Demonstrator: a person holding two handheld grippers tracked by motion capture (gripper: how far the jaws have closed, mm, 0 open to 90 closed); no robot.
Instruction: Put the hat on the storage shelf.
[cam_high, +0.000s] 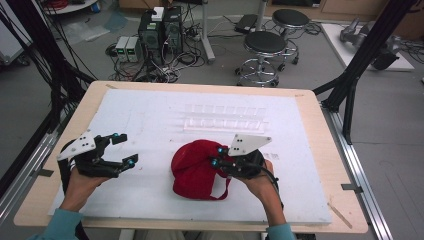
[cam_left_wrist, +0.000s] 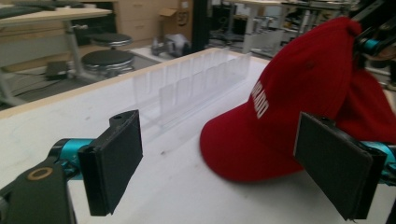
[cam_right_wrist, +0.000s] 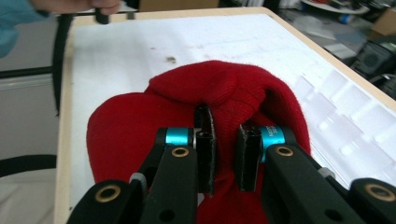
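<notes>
Red cap (cam_high: 194, 170) sits on the white board (cam_high: 150, 125), its crown fabric pinched between my right gripper (cam_right_wrist: 227, 156) jaws, which are nearly closed on a fold. My left gripper (cam_high: 125, 149) is spread wide and empty, the cap's brim just ahead of its right jaw.

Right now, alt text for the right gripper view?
The right gripper pinches a fold of the red fabric baseball cap, which lies on the white foam board. A clear plastic divided rack lies at right.
</notes>
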